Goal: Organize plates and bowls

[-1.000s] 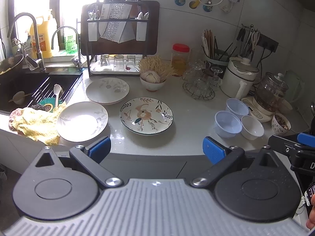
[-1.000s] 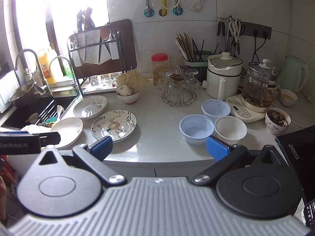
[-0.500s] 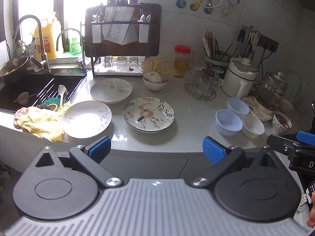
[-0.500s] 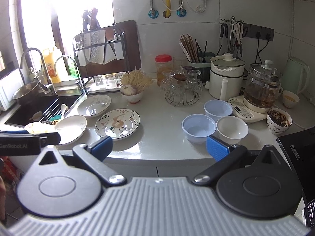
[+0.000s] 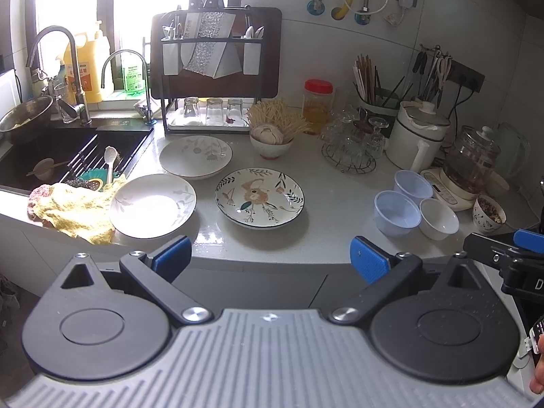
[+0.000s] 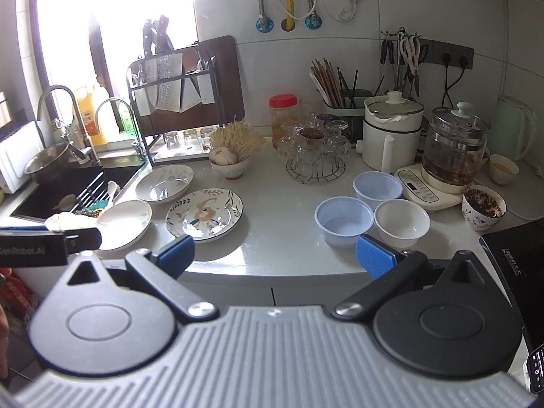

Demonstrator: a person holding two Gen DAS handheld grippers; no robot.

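Left wrist view: our left tongs [image 5: 270, 258] gape wide, empty, short of the counter edge | three plates [image 5: 260, 198] lie apart just ahead | right tongs [image 6: 275, 255] wide, empty | three bowls [image 6: 343, 219] clustered unstacked just beyond its right finger | we judge nothing sorted yet; all stacking remains

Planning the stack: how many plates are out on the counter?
3. A white plate beside the yellow cloth, a second white plate behind it near the sink, and a floral plate to their right. None looks hidden.
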